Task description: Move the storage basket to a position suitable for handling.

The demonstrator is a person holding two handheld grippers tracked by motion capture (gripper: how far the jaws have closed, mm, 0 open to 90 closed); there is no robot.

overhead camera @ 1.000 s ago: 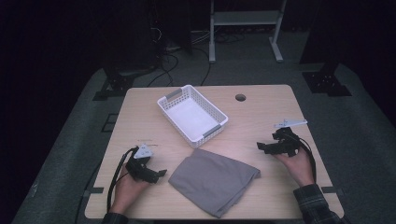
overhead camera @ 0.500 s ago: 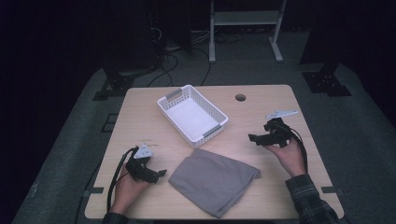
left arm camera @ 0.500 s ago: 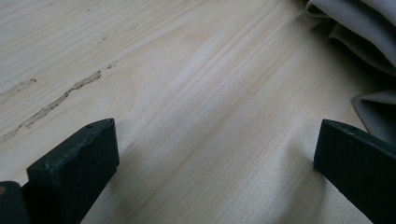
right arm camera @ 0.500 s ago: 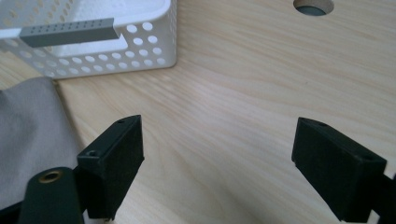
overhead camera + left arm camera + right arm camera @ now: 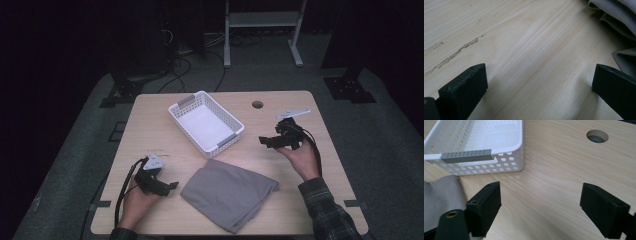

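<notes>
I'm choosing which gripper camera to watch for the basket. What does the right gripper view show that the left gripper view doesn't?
The right gripper view alone has the white perforated plastic basket with its grey handle strip, and the round cable hole in the tabletop. The left gripper view alone has a long pale scuff mark on the wood. Both share the light wooden table, the folded grey cloth and open black jaws with nothing between them.

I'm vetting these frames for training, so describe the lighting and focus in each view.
High view: table lit, surroundings almost black, slightly soft. Left gripper view: wood grain sharp, soft shadows by the jaws, grey cloth clear. Right gripper view: white basket bright and slightly washed inside, near jaws a little soft.
</notes>
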